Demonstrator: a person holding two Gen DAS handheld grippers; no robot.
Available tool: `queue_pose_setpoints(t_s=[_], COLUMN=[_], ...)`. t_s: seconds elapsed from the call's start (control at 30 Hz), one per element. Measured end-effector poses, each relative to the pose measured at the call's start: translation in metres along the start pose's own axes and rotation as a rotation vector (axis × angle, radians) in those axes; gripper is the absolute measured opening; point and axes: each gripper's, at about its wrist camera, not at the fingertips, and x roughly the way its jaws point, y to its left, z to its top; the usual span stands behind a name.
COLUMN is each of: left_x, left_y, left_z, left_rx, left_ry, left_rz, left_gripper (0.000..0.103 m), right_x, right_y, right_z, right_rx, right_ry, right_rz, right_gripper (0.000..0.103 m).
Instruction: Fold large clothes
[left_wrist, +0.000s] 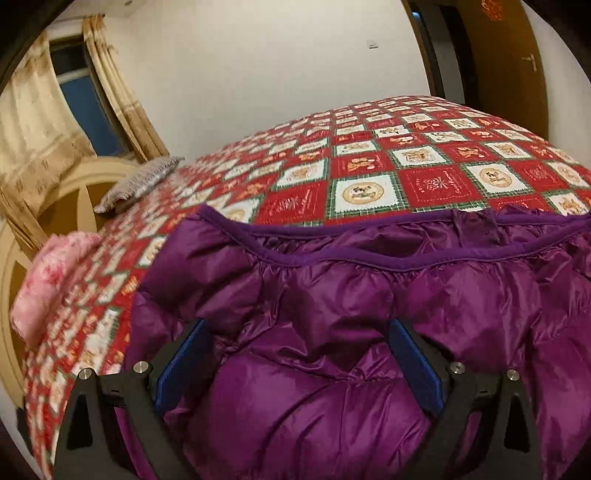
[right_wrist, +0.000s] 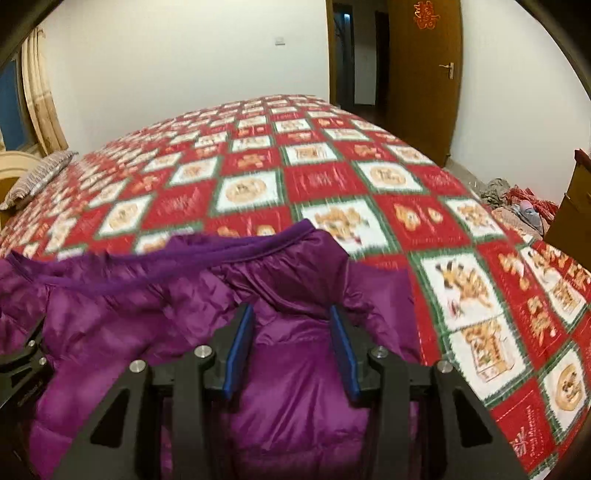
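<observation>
Purple and shiny, a puffy jacket (left_wrist: 332, 314) lies spread across the near part of the bed (left_wrist: 369, 177), filling the lower half of the left wrist view and the lower left of the right wrist view (right_wrist: 155, 314). Its darker trimmed edge runs across the middle of both frames. The bed wears a red, white and green checked cover.

The left gripper (left_wrist: 297, 328) sits low over the jacket with its blue-padded fingers wide apart, puffy fabric bulging between them. The right gripper (right_wrist: 291, 317) is over the jacket's right end, fingers also apart, fabric showing in the gap; I cannot tell if either set touches the cloth.

A grey pillow (left_wrist: 144, 181) rests at the left of the frame, a pink bundle (left_wrist: 51, 284) below it. A brown door (right_wrist: 424, 74) stands at the upper right.
</observation>
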Motion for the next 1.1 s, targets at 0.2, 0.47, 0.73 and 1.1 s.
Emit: queue_pose_setpoints(t_s=[0.2, 0.47, 0.73, 1.1], left_x=[0.008, 0.010, 0.012, -0.039], left_y=[0.002, -0.002, -0.001, 0.070], left_z=[-0.004, -0.004, -0.003, 0.002], left_rx=[-0.046, -0.050, -0.051, -0.108], left_ry=[0.026, 0.026, 0.033, -0.021], left_rz=[-0.028, -0.024, -0.030, -0.012], left_gripper=[0.102, 0.102, 0.102, 0.102], right_x=[0.013, 0.018, 0.019, 0.001], right_y=[0.008, 0.014, 0.018, 0.025], right_z=[0.001, 0.000, 0.000, 0.008], right_rx=[-0.026, -0.054, -0.071, -0.103], right_ry=[0.025, 0.038, 0.043, 0.050], right_rz=[-0.007, -0.016, -0.035, -0.041], right_gripper=[0.048, 0.051, 0.051, 0.051])
